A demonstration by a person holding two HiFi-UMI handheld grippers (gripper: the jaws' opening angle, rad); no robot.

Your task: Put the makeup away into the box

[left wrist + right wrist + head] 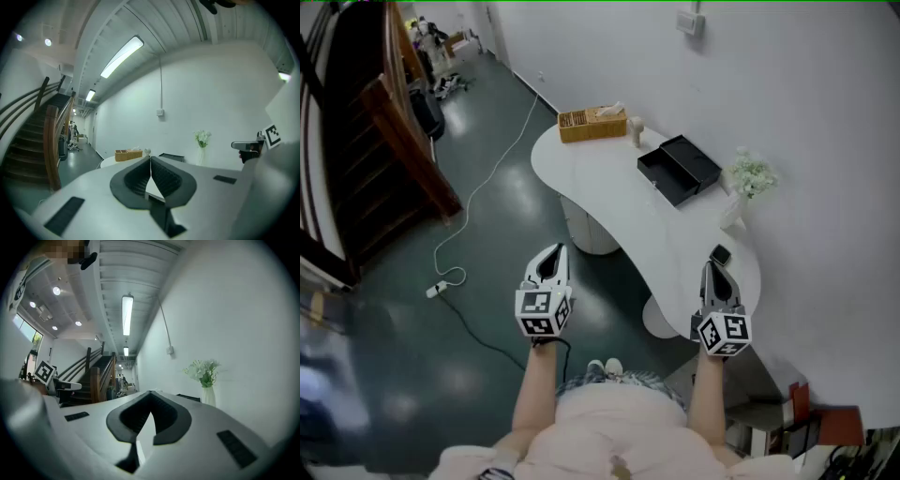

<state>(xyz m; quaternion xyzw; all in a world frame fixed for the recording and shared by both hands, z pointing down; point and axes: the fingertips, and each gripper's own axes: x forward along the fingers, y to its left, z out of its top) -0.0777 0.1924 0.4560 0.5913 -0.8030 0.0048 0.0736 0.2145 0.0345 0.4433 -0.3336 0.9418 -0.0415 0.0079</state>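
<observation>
A black box (679, 169) lies open on the white curved table (600, 202), also seen far off in the left gripper view (171, 156). A small dark flat item (721, 254) rests at the table's near end, just beyond my right gripper (713, 269). A small beige item (636, 129) stands beside a wicker basket (592, 124). My left gripper (553, 253) hangs over the floor, short of the table. Both grippers are shut with nothing between their jaws, as the left gripper (150, 158) and right gripper (151, 392) show in their own views.
A white vase of flowers (746, 180) stands against the wall behind the black box. A dark wooden staircase (366, 141) rises at the left. A white cable (473, 211) trails over the green floor. Cluttered shelving (797, 427) sits at the lower right.
</observation>
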